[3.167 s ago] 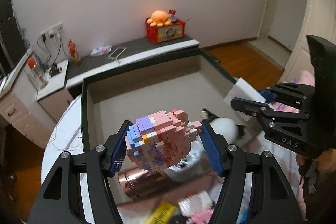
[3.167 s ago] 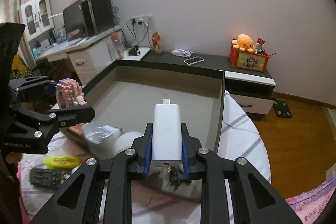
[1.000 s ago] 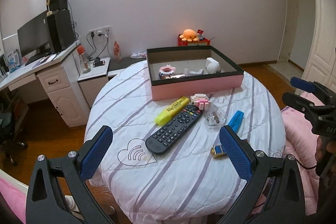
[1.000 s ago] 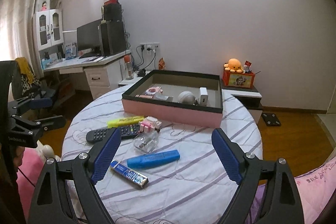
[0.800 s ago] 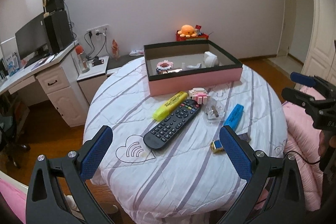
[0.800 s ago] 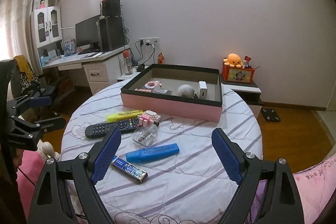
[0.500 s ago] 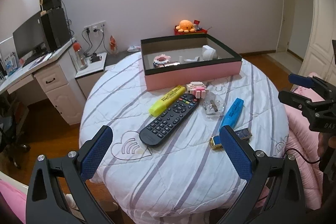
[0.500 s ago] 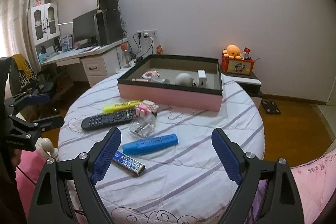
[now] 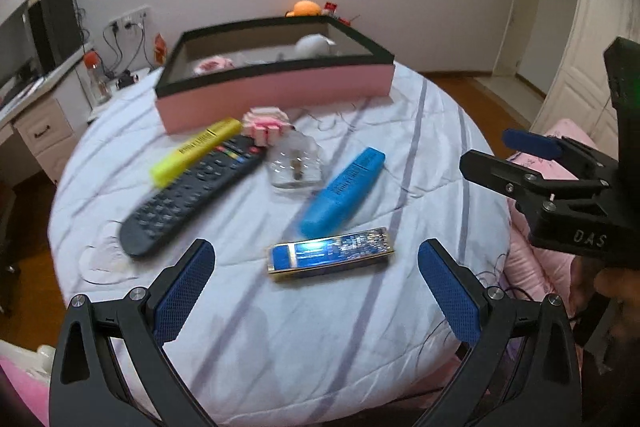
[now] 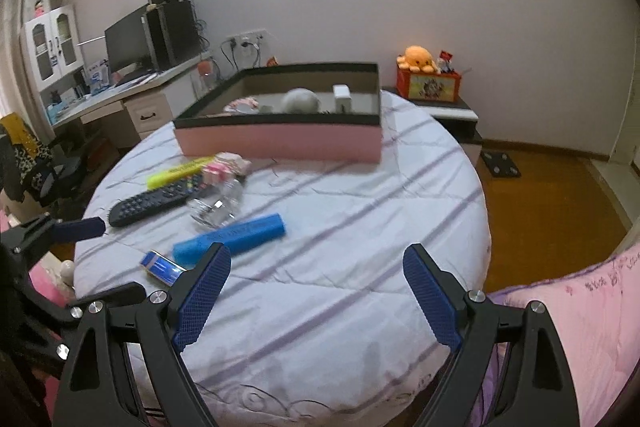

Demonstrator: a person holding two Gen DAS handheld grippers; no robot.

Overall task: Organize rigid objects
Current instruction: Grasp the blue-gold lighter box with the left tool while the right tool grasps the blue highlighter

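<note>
L claw (image 9: 316, 281): jaws wide apart, nothing gripped. Hangs over the near edge of the round worktop (image 9: 280, 347), pointing down at it. Directly ahead, between the two pads in view but not touching either: blue/gold flat rectangular item (image 9: 331, 253), lying crosswise. Just beyond it, blue highlighter (image 9: 343, 191), angled toward the worktop centre. Further in: clear plastic item (image 9: 294, 169), black remote (image 9: 192, 199) w/ yellow highlighter (image 9: 196, 151) alongside it, touching; small pink block figure (image 9: 266, 125) at the remote's far end. Pink box w/ black rim (image 9: 276, 89) sits at the far edge, holding a white round item (image 9: 312, 45) and a pink item (image 9: 212, 65); contents otherwise blurred.

R claw (image 10: 316, 281): jaws wide apart, empty. Over the near edge, R side, bare cloth ahead of it. Blue highlighter (image 10: 230, 239) and blue/gold item (image 10: 160, 267) lie just beyond its L pad, partly hidden by it. Box (image 10: 280, 143) well beyond, at the far edge.

Each claw shows at the side edge of the other's view, well apart.
</note>
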